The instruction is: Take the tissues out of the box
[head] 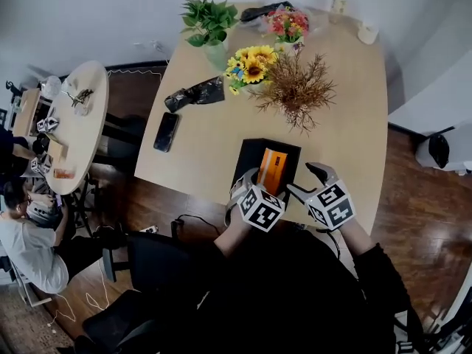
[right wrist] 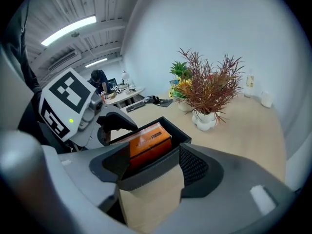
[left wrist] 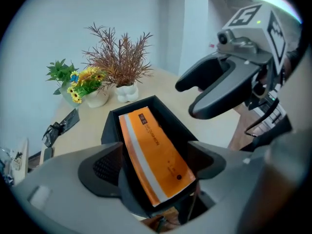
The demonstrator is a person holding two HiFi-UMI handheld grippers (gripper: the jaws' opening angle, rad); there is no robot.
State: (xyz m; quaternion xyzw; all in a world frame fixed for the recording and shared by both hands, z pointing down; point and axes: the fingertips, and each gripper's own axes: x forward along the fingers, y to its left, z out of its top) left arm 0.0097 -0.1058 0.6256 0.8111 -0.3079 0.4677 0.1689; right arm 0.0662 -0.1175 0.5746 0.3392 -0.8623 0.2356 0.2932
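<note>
The orange tissue pack (left wrist: 156,150) lies tilted inside the open black box (head: 251,150) on the table (head: 346,124). The left gripper (left wrist: 155,162) is at the box's near end. Its jaws are wide apart, with the pack's end between them but not clamped. The right gripper (right wrist: 148,162) is just beside the box, its jaws also apart and holding nothing.

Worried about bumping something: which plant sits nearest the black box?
The reddish-brown dried sprigs in the white pot; sunflowers, pink flowers and green plant stand farther back.
</note>
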